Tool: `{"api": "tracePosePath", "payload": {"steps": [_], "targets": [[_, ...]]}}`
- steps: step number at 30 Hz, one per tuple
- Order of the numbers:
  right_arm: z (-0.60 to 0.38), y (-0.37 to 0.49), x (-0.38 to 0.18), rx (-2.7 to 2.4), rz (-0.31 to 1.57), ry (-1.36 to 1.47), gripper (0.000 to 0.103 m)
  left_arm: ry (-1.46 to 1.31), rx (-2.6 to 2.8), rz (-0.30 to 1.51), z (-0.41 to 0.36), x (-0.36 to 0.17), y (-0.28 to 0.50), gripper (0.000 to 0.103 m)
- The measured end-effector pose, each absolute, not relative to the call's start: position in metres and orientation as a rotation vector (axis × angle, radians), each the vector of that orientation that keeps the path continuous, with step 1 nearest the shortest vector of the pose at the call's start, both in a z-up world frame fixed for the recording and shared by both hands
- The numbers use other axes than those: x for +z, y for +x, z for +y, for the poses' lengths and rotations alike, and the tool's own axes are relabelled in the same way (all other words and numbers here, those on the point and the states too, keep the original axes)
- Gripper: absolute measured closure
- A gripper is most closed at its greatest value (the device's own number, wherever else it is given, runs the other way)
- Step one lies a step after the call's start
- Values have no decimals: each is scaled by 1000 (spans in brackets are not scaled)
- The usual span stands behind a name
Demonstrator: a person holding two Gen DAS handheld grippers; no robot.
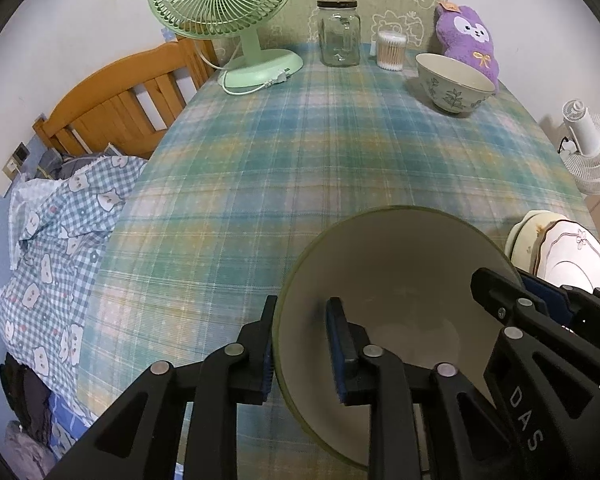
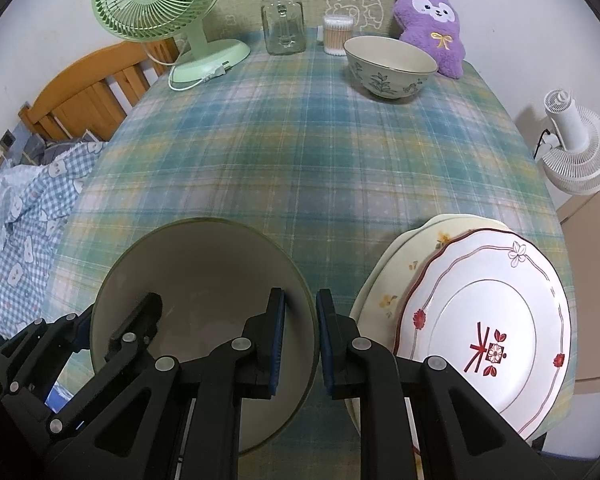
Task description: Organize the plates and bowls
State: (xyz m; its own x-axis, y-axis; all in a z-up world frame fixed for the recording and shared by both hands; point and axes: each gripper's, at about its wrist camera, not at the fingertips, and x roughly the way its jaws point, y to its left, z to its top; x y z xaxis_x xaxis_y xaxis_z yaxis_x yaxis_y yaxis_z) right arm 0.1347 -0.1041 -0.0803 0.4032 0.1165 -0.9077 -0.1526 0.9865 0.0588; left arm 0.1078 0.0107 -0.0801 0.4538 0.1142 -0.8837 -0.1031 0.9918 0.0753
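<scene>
Both grippers, left [image 1: 300, 348] and right [image 2: 300, 344], straddling opposite rims of bowl [image 1: 396, 264] beside plates [image 2: 488, 320], contact unclear, presumably for a steady two-sided lift.

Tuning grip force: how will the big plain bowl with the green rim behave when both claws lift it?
The plain green-rimmed ceramic bowl looks rigid and fairly heavy. Its glazed wall is probably slippery in the left claw and right claw, which pinch opposite rims. It would likely chip if dropped.
</scene>
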Motion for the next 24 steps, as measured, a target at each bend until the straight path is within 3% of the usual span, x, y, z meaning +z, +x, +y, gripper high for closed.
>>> {"api": "tracePosePath", "payload": {"steps": [5,11,24], "targets": [[-103,135,-72,180,1138,-70,83,12,120,1103,8,-73,108,53],[-104,138,-47,185,1103,-79,83,18,88,1068,8,-51,111,41],[-110,176,27,106,1004,-19,82,48,-31,950,-1,15,151,29]]}}
